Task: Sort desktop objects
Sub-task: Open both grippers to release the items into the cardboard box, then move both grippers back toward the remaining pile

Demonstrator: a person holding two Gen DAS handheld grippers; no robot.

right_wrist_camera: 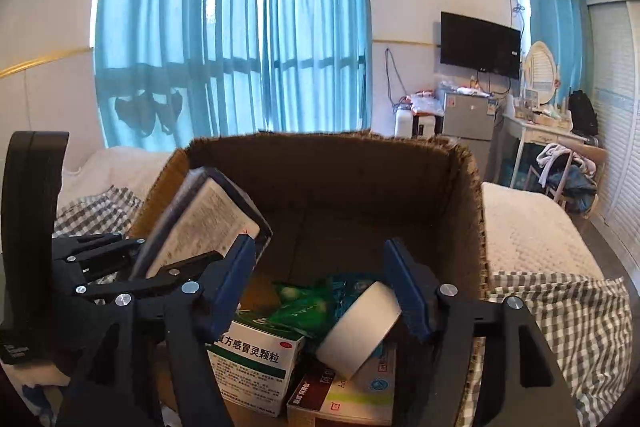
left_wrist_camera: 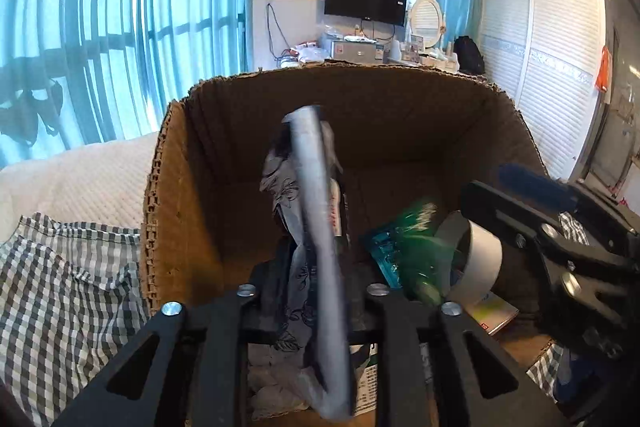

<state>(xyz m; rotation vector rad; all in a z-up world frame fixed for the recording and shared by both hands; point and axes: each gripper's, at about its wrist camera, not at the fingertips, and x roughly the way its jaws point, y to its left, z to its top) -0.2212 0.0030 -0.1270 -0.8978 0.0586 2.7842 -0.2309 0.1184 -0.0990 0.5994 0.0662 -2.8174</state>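
Note:
A cardboard box [left_wrist_camera: 188, 195] stands on the bed; it also shows in the right wrist view [right_wrist_camera: 464, 195]. My left gripper [left_wrist_camera: 312, 291] is shut on a book [left_wrist_camera: 316, 227], held edge-on over the box; the right wrist view shows the book [right_wrist_camera: 200, 223] tilted at the box's left side. My right gripper [right_wrist_camera: 320, 291] is open and empty above the box, and it shows at the right of the left wrist view [left_wrist_camera: 560, 227]. Inside lie a white tape roll [right_wrist_camera: 360, 331], a green packet [right_wrist_camera: 308, 307] and medicine boxes [right_wrist_camera: 256, 367].
A checked cloth [left_wrist_camera: 60, 287] and a white quilt [right_wrist_camera: 532, 239] cover the bed around the box. Blue curtains [right_wrist_camera: 240, 27], a wall TV [right_wrist_camera: 480, 43], a small fridge [right_wrist_camera: 468, 115] and a dressing table [right_wrist_camera: 536, 131] stand behind.

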